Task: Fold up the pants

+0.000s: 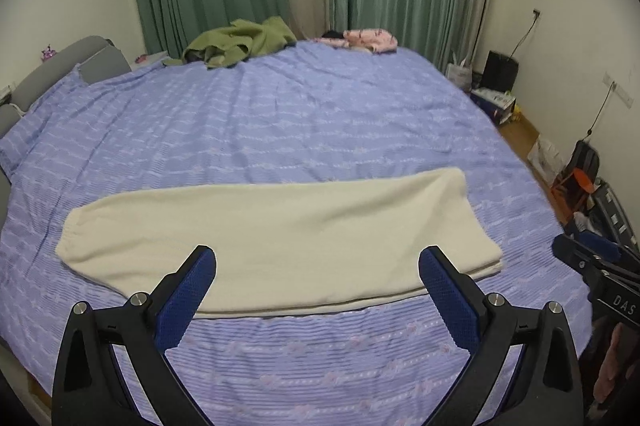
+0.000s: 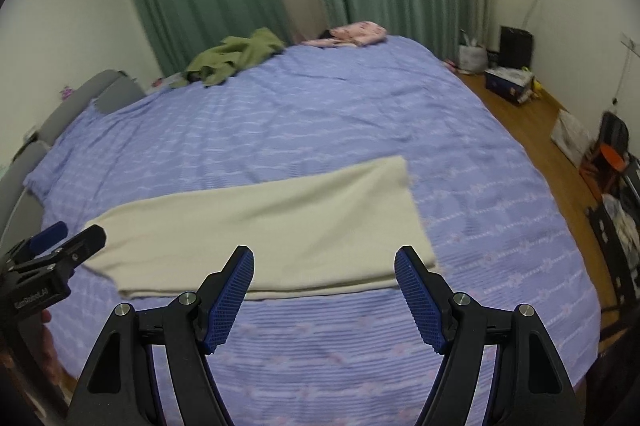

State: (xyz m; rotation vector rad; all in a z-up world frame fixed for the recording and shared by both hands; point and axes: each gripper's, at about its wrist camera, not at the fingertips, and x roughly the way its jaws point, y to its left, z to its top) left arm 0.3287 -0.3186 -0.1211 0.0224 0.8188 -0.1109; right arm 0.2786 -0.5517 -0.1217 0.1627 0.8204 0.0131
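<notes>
Pants [image 1: 276, 234], cream and already doubled leg over leg, lie lengthwise across the near part of the bed [image 1: 304, 122], cuffs at the left and the wider end at the right. Above the left half, the left hand-held gripper [image 1: 318, 266] hangs with jaws spread and empty. Over the right half, the right hand-held gripper [image 2: 324, 266] is likewise wide apart, holding nothing. The next fold would likely go best by pinching both layers at one end, lifting evenly and keeping edges aligned.
</notes>
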